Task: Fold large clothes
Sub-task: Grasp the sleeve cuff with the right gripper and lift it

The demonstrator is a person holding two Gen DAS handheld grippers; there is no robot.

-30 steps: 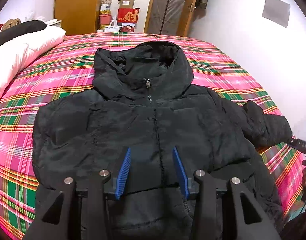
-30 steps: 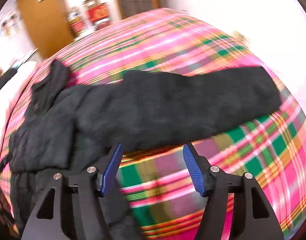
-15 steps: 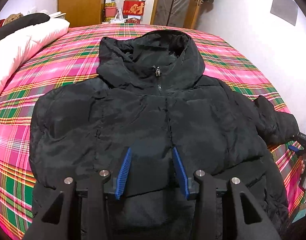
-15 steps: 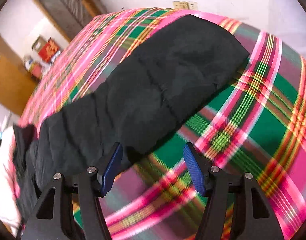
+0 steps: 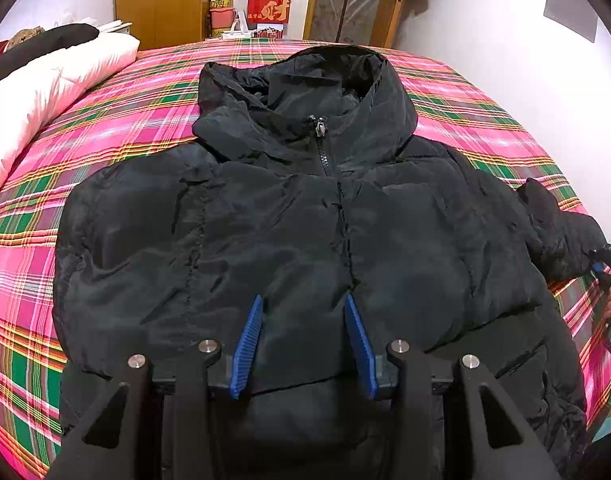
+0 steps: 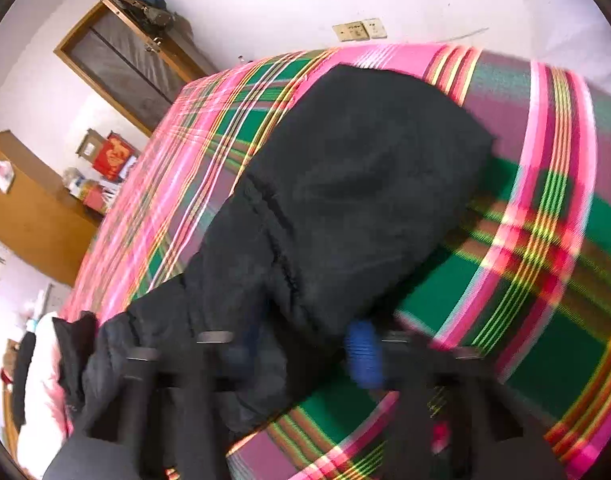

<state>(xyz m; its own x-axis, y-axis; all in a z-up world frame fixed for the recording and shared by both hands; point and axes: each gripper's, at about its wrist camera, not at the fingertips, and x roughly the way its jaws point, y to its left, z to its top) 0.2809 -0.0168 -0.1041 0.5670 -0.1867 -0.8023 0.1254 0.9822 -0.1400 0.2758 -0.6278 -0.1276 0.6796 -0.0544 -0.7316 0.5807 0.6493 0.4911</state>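
A black hooded puffer jacket (image 5: 305, 232) lies front up and zipped on the plaid bed, hood at the far end. My left gripper (image 5: 303, 320) is open and empty just above the jacket's lower front. The jacket's right sleeve (image 6: 345, 200) stretches out across the bedspread in the right wrist view. My right gripper (image 6: 305, 344) is open with the sleeve's near edge between its blue fingers; the image is blurred. The right gripper also shows at the far right edge of the left wrist view (image 5: 609, 264), beside the sleeve cuff.
The pink and green plaid bedspread (image 5: 105, 128) covers the bed. A white duvet (image 5: 45, 92) lies along the left side. A white wall (image 5: 505, 60) runs close along the right. A wooden wardrobe (image 5: 157, 0) and boxes stand beyond the bed.
My right gripper has moved in low toward the sleeve until the sleeve's edge sits between its fingers. My left gripper has moved slightly forward over the jacket.
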